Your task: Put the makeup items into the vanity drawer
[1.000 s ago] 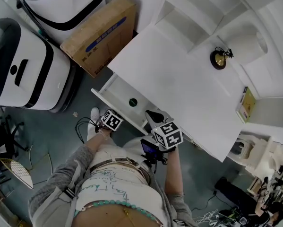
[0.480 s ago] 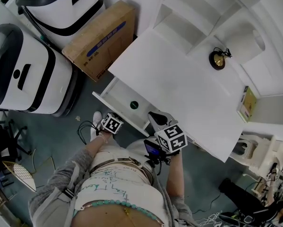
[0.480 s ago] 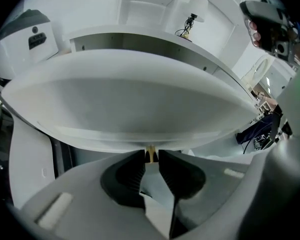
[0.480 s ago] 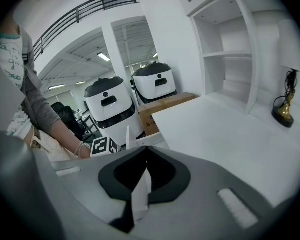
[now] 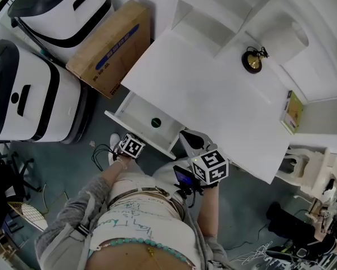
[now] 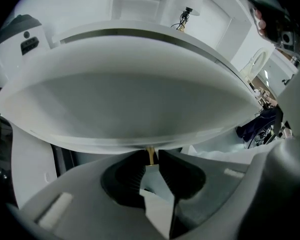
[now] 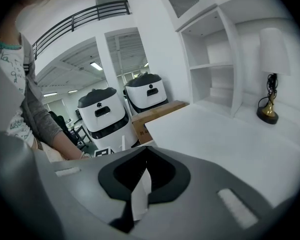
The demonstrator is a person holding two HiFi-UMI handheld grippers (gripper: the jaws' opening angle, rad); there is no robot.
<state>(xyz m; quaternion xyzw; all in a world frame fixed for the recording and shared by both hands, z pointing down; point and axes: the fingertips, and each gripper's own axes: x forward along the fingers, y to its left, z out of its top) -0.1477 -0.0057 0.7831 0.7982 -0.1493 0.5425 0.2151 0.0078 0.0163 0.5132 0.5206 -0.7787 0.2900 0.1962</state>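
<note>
The white vanity's drawer (image 5: pixel 135 109) stands pulled out at the desk's near left. One small round dark green item (image 5: pixel 156 122) lies inside it. My left gripper (image 5: pixel 136 139) is at the drawer front. In the left gripper view the left gripper (image 6: pixel 150 157) is shut on the small gold drawer knob (image 6: pixel 150 154), and the white drawer front (image 6: pixel 129 104) fills the frame. My right gripper (image 5: pixel 189 136) hangs by the desk's front edge, right of the drawer. The right gripper (image 7: pixel 143 157) is shut with nothing in it.
The white desktop (image 5: pixel 213 100) carries a small lamp (image 5: pixel 251 61) at the back and a flat yellowish box (image 5: pixel 292 111) at its right edge. A cardboard box (image 5: pixel 109 46) and two white machines (image 5: pixel 27 89) stand on the floor to the left.
The head view has drifted a little. My left gripper stays at the drawer front; my right gripper has slipped slightly right and nearer to me.
</note>
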